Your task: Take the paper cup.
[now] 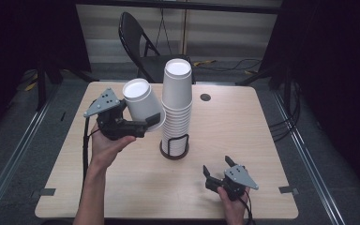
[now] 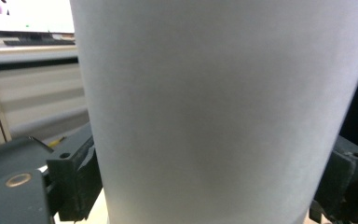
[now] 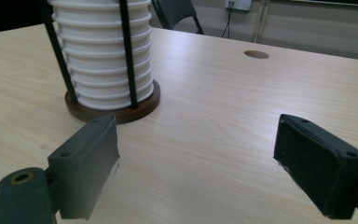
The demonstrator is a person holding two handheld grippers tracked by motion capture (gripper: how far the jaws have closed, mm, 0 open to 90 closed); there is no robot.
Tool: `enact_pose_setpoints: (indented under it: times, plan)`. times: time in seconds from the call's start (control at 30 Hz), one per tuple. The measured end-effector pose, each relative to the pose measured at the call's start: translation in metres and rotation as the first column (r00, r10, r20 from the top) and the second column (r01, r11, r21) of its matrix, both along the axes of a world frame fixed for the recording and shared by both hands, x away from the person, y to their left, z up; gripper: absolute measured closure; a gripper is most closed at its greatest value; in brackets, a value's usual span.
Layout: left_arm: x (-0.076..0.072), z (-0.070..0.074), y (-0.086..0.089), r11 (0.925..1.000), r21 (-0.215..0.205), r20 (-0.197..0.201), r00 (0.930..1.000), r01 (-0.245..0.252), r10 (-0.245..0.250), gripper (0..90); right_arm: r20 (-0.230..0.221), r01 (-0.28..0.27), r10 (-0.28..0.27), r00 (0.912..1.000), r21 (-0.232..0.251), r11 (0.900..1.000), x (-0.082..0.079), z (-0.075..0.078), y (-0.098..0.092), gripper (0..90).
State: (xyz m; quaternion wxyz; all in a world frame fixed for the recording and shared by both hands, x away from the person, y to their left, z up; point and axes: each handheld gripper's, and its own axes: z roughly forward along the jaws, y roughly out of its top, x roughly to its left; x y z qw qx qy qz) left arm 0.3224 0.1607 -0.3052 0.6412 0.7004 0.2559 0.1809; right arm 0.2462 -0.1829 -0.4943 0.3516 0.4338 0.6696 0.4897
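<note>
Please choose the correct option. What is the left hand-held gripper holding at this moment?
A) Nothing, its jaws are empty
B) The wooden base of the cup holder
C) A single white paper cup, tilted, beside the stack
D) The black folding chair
C: the left hand-held gripper is shut on a white paper cup, tilted in the air next to the cup stack.

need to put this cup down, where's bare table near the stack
Bare wood lies right of the cup stack, between it and the table edge, and in front, toward the open right gripper. Left is crowded: the left gripper holds the single cup there.
</note>
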Motion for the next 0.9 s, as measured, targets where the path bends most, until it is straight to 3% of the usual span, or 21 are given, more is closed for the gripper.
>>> enact_pose_setpoints:
  times: [0.3,0.4,0.47,0.53,0.9]
  plan:
    - [-0.004,-0.022,-0.004,0.9998,-0.009,-0.062,0.9979,0.018,-0.018,12.4,-0.005,-0.045,0.045,0.9990,-0.030,0.999,-0.002,0.000,0.018,15.9]
    - [-0.007,-0.033,-0.003,0.9992,-0.035,-0.089,0.9959,0.017,-0.020,12.3,-0.008,-0.075,0.075,0.9972,-0.021,0.997,-0.003,0.000,0.025,15.8]
    - [-0.008,-0.039,-0.004,0.9991,-0.035,-0.102,0.9946,-0.024,0.020,12.2,-0.001,-0.115,0.115,0.9933,-0.007,0.993,-0.004,0.000,0.032,17.9]
    - [-0.009,-0.046,-0.003,0.9984,-0.054,-0.118,0.9929,-0.018,0.011,12.2,-0.001,-0.117,0.117,0.9931,-0.012,0.993,-0.005,0.000,0.034,19.4]
    - [-0.016,-0.081,-0.008,0.9978,-0.050,-0.194,0.9805,-0.043,0.032,12.2,0.019,-0.208,0.208,0.9780,0.030,0.978,-0.008,0.002,0.054,30.6]
